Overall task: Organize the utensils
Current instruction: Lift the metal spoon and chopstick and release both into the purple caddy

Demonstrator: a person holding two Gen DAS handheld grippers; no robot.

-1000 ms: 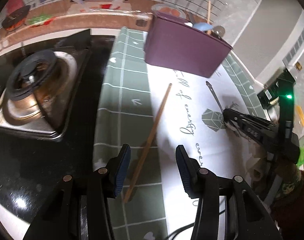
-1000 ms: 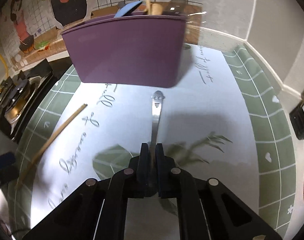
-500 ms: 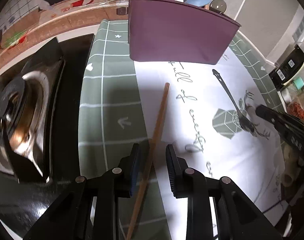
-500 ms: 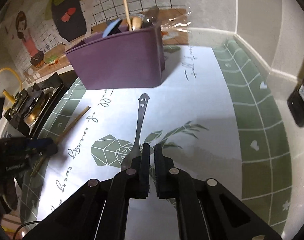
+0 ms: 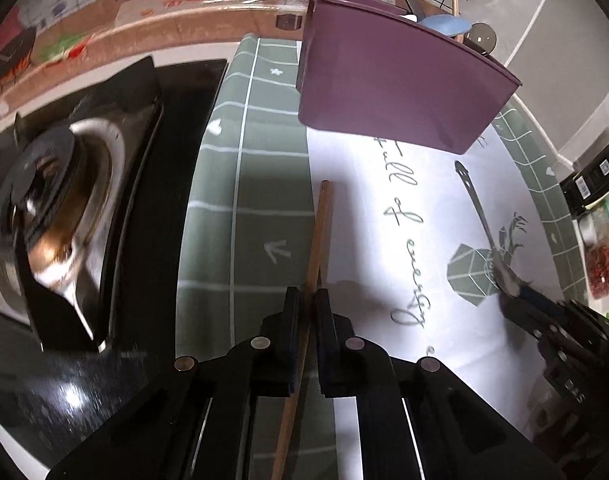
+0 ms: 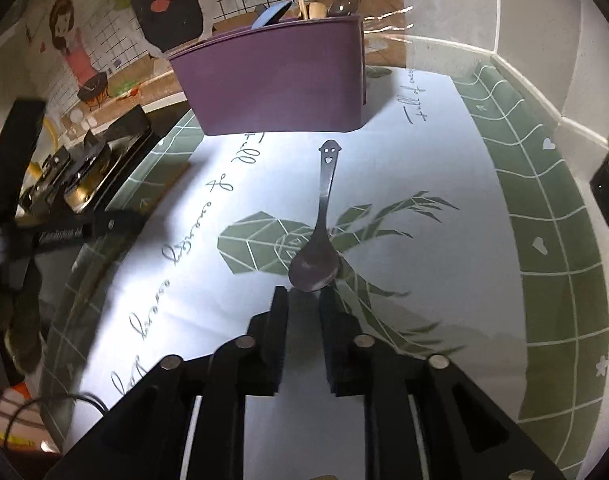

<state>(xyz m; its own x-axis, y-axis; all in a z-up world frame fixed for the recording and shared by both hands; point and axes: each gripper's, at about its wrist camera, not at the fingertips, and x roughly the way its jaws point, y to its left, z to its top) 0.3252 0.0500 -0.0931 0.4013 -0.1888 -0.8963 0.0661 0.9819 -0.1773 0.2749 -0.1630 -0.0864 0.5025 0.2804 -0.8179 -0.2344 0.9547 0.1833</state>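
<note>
A: State of the left tongs?

B: Closed narrow on the chopstick. The pads clamp its shaft partway along; the far end points toward the holder, the near end runs back under the tongs body. The chopstick lies along the edge between the green border and the white centre of the mat.

A: State of the right tongs?

B: The jaws have just been opening and stand partly apart. Nothing is between the pads. The spoon lies flat on the mat, its bowl just beyond the fingertips, its smiley-face handle end pointing at the holder.

A: Location of the holder?

B: Upright at the far end of the mat on the tabletop. It is purple and carries several utensils, including a blue one and a wooden stick. A stove sits left of the mat.
</note>
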